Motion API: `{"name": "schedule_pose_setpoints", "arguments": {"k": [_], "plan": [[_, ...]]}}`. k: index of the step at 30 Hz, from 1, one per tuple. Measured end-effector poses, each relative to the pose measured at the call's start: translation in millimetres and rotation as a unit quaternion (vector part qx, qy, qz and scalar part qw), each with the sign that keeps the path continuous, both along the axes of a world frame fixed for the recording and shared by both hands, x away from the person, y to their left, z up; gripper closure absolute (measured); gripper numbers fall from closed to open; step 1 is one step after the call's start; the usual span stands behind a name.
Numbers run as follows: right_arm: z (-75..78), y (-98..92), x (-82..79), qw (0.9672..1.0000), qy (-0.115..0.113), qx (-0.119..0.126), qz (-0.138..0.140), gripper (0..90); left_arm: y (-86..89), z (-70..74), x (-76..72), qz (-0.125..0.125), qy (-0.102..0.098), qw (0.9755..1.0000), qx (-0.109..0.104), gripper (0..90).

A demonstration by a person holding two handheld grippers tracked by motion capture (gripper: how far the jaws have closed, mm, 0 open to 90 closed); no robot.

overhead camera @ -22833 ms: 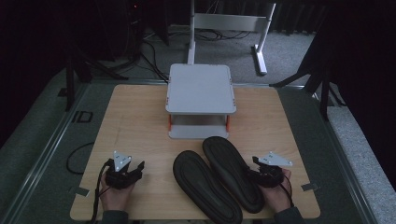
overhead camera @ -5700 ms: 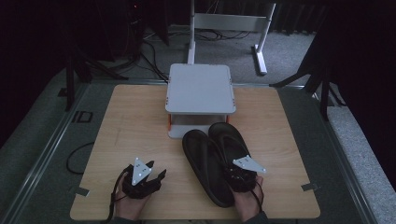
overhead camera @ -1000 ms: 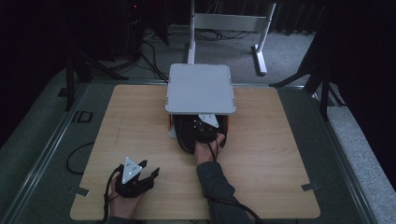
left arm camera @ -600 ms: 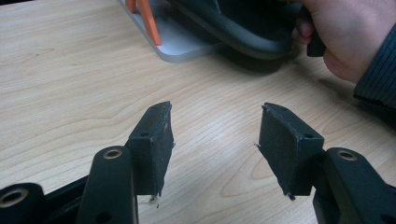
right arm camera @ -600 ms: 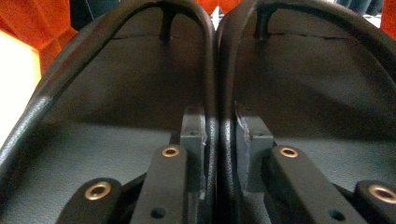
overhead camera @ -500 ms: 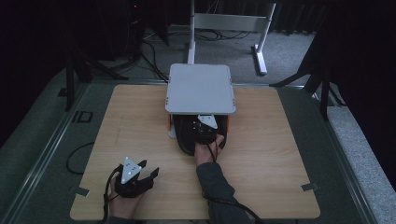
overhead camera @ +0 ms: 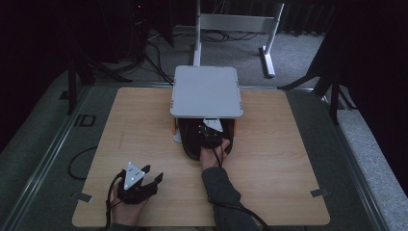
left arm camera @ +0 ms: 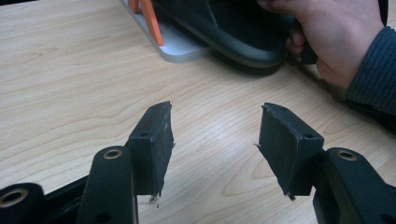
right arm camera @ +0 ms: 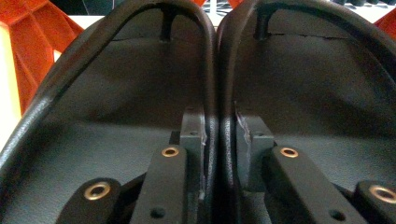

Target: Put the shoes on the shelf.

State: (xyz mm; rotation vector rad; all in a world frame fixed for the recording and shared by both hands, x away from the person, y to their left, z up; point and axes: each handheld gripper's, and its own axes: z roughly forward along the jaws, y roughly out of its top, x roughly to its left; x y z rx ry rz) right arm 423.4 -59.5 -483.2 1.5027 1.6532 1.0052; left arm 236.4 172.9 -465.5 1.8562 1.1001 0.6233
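A pair of black flip-flops point(overhead camera: 195, 139) sits at the centre of the high view, toes tucked under a small grey shelf point(overhead camera: 207, 91) with orange legs point(left arm camera: 148, 21), heels sticking out toward the bottom of the frame. The right gripper point(right arm camera: 219, 140) is clenched on the two inner edges of the sandals, pinched together between its jaws. The right hand point(overhead camera: 211, 155) holds it just below the shelf. At the lower left of the wooden table point(overhead camera: 298, 159), the left gripper point(left arm camera: 212, 140) hovers, jaws spread wide, grasping nothing.
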Motion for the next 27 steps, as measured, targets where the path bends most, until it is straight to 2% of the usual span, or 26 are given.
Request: {"name": "schedule_pose_setpoints", "arguments": {"k": [16,27], "plan": [[1.8,3.6,1.2,0.9999,-0.003,0.005,-0.011,75.0,0.7,0.1,-0.2,0.001,0.001,1.0,-0.001,44.5],[4.2,7.4,1.2,0.9992,-0.026,0.019,-0.022,74.6,1.5,0.3,-1.0,0.002,0.0,1.0,-0.003,44.5]]}}
